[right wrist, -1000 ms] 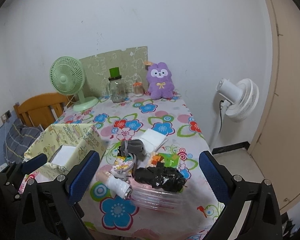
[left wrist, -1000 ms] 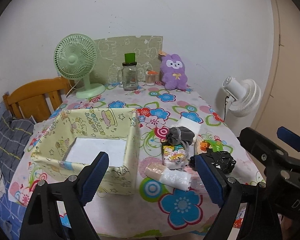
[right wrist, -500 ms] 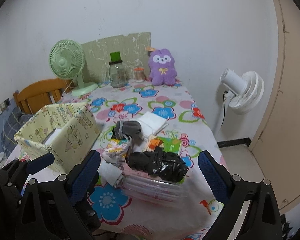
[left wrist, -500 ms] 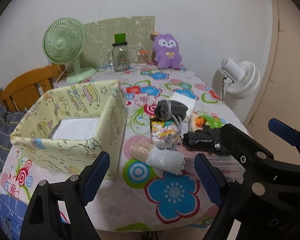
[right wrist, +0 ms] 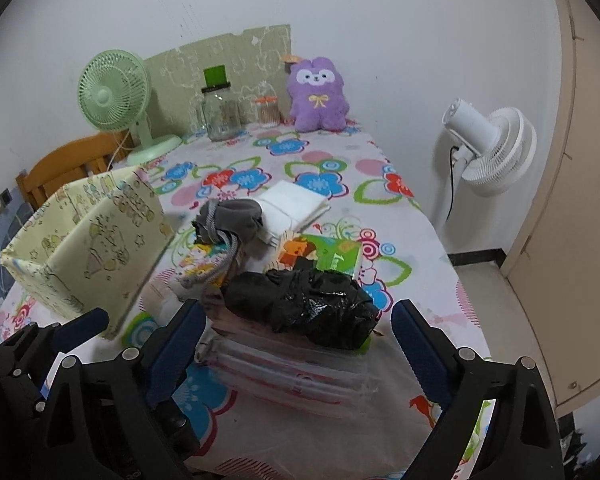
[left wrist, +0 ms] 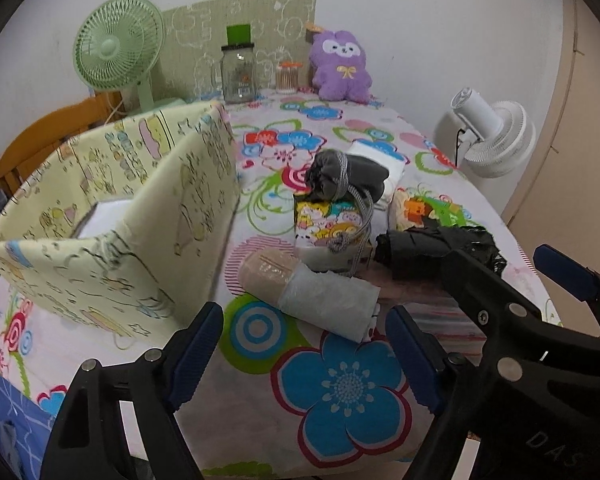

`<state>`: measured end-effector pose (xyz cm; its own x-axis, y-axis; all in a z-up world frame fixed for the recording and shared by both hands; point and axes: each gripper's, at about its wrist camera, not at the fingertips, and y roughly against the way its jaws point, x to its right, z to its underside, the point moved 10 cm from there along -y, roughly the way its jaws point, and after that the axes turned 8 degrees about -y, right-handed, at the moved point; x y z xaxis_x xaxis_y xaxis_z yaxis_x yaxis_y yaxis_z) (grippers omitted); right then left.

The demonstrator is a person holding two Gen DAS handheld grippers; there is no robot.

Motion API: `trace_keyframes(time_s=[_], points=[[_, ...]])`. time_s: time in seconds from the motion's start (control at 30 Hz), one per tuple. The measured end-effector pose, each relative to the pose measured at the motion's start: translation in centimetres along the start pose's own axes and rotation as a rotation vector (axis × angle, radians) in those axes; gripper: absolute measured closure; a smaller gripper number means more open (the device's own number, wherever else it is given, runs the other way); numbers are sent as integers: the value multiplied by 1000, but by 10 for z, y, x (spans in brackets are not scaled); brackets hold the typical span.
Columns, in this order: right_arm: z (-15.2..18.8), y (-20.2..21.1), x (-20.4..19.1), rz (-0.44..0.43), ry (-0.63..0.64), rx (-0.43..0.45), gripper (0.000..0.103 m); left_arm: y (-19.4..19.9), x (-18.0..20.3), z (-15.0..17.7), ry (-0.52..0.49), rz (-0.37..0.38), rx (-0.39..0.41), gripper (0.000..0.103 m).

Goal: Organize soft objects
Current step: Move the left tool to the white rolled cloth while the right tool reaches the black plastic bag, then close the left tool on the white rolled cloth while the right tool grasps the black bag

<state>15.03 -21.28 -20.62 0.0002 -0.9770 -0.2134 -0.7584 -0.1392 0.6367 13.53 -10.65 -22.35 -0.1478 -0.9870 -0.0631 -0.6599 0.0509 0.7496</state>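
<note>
A yellow printed fabric box stands open on the left of the flowered table. Right of it lie a plastic-wrapped roll, a grey drawstring pouch on a colourful tissue pack, a folded white cloth and a crumpled black bag on a pink-striped clear package. My left gripper is open with its jaws closing; the roll lies just ahead, untouched. My right gripper is open, its jaws also closing, and frames the black bag without touching it.
At the table's back stand a green desk fan, a glass jar, a small orange-lidded jar and a purple plush. A white floor fan stands right of the table, a wooden chair left. The table's near edge is close below.
Both grippers have sunk and come closer to the table, tilting further down. The box and the pile loom larger. Both pairs of jaws stand slightly narrower.
</note>
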Motion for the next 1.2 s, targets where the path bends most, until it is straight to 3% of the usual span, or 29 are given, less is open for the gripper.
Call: trace_keyframes(time_s=[0.47,0.73,0.9,1.2], points=[[3,-36,8,7,-22,-76,11,-25,2,1,10,-9,-45,20],[9,-48,7,6,-30,-101,19,-31,5,4,13,14,-58,34],[10,-49,8,2,-40,-107,31,-30,8,3,0,23,-49,45],[8,-43,8,0,-54,-91,44,-26,8,1,8,45,-48,54]])
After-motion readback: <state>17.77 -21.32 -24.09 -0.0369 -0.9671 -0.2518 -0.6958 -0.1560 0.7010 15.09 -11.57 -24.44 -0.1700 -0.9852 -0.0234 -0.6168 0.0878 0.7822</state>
